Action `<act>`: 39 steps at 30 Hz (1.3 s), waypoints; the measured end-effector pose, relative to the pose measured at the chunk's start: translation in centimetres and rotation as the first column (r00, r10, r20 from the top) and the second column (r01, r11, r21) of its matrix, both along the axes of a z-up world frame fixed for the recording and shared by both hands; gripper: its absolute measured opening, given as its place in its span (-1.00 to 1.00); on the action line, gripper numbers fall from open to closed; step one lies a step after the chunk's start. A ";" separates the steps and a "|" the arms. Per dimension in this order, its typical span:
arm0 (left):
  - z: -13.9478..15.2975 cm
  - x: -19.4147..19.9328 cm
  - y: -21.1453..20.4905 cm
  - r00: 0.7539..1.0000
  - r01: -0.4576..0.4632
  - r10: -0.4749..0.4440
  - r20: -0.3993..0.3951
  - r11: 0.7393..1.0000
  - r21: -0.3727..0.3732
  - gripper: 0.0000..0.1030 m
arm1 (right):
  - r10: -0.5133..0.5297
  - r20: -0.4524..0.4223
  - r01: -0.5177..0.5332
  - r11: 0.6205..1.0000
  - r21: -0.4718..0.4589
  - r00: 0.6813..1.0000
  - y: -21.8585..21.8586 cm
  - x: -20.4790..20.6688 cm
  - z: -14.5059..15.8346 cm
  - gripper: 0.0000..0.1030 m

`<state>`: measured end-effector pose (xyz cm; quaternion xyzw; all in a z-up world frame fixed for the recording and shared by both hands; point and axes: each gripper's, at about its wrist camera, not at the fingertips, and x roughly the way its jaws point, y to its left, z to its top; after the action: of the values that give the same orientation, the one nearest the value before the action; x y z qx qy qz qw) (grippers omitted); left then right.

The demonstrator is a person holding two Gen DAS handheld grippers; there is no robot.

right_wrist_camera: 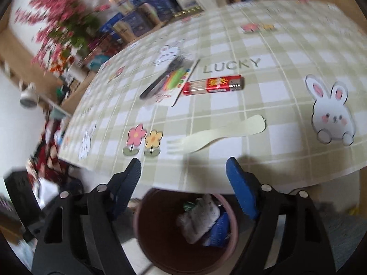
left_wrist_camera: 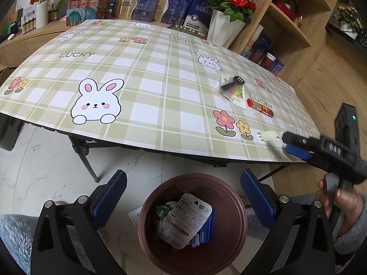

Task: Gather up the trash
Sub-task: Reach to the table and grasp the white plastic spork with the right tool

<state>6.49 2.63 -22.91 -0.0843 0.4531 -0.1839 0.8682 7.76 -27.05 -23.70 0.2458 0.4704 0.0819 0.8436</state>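
Note:
A brown bin (left_wrist_camera: 240,206) stands on the floor below the table's near edge, with a printed wrapper (left_wrist_camera: 185,220) and other scraps inside. My left gripper (left_wrist_camera: 183,174) hangs open above it, holding nothing. On the checked tablecloth lie a pale flat fork (right_wrist_camera: 218,134), a red lighter (right_wrist_camera: 214,84) and a black fork (right_wrist_camera: 160,78) on a colourful packaging card (right_wrist_camera: 179,87). My right gripper (right_wrist_camera: 183,162) is open over the table edge, just short of the pale fork, nothing between its fingers. The left wrist view shows that gripper (left_wrist_camera: 286,143) beside the pale fork (left_wrist_camera: 269,135).
A white vase of red roses (left_wrist_camera: 227,29) and stacked boxes (left_wrist_camera: 137,6) line the table's far edge. Wooden shelves (left_wrist_camera: 291,23) stand to the right. Folding table legs (left_wrist_camera: 84,158) reach the marble floor. A person's hand in a fluffy grey sleeve (left_wrist_camera: 353,233) holds the right gripper.

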 end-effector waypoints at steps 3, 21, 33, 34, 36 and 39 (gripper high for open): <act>-0.1 0.1 0.0 1.000 0.002 -0.001 0.009 1.000 -0.004 0.88 | -0.060 -0.037 0.061 0.998 0.024 0.998 -0.3 1.0 -0.7 0.40; -1.3 1.2 0.1 1.000 0.008 -0.009 -0.008 0.998 -0.062 0.88 | -0.023 0.006 0.024 0.927 -0.375 1.000 2.9 6.0 -0.8 -0.10; -1.8 1.4 -0.4 0.999 0.021 -0.023 -0.026 0.997 -0.069 0.88 | -0.106 -0.025 0.096 0.958 -0.272 0.994 1.3 6.6 -0.6 -0.34; -1.8 1.4 -0.4 0.999 0.022 -0.023 -0.024 0.997 -0.069 0.88 | -0.120 -0.029 0.108 0.956 -0.272 0.992 1.3 6.8 -0.6 -0.34; -1.7 1.4 -0.3 1.000 0.022 -0.024 -0.018 0.997 -0.069 0.88 | -0.139 -0.032 0.124 0.952 -0.280 0.990 1.4 7.1 -0.6 -0.31; -1.5 1.4 -0.3 1.000 0.024 -0.025 -0.013 0.997 -0.067 0.88 | -0.149 -0.038 0.128 0.932 -0.340 0.988 2.3 7.9 -0.6 -0.23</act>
<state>7.88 2.30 -24.45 -0.1089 0.4538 -0.2088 0.8594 15.71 -24.77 -24.28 0.1332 0.4856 -0.0672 0.8614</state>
